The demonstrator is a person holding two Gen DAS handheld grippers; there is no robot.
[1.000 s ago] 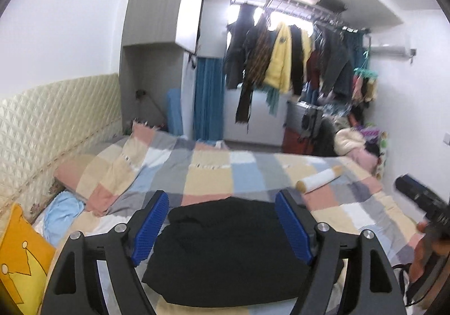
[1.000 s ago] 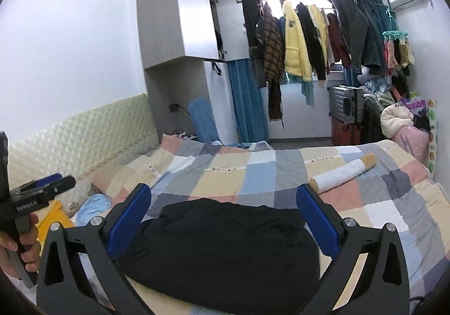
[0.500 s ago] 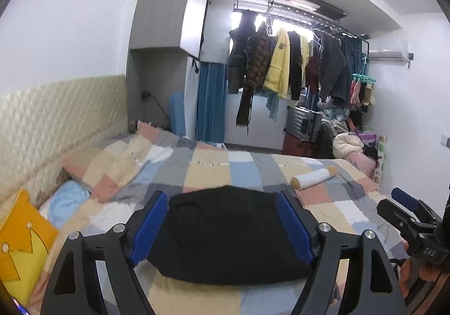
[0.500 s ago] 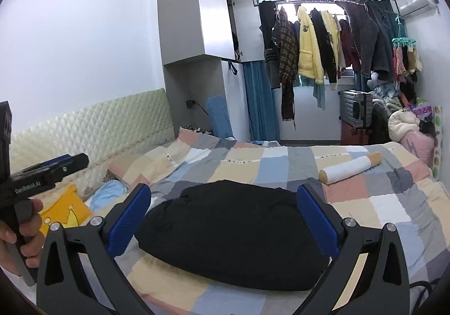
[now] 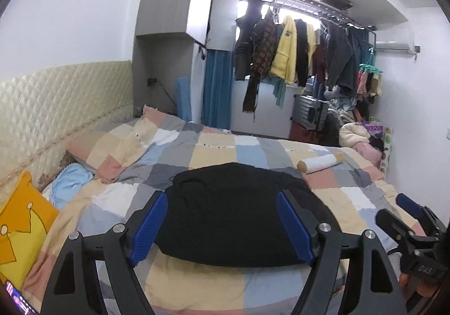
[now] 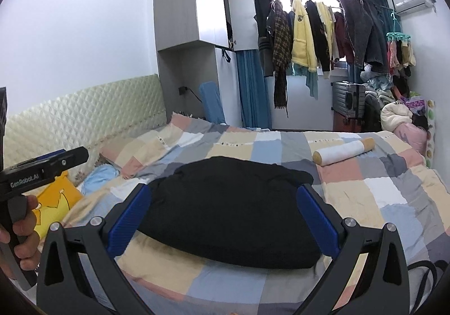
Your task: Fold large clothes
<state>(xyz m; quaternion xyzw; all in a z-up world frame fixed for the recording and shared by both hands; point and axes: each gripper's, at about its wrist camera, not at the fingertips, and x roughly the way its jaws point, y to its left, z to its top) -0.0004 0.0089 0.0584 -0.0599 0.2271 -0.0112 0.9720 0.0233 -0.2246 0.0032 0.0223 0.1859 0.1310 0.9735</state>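
Black garment (image 5: 239, 211) lies folded into a rounded bundle on the bed's checked quilt (image 5: 213, 154), framed in each wrist view by blue-padded fingers that stand wide apart with nothing gripped. Left gripper (image 5: 222, 226) and right gripper (image 6: 222, 219) both hang above the near edge of the bed, clear of the cloth. Beyond the bundle lies a white roll (image 6: 344, 152); a yellow cushion (image 5: 19, 227) sits near the padded headboard.

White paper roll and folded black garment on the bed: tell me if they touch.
Apart. The right wrist view shows checked quilt between the white paper roll and the folded black garment.
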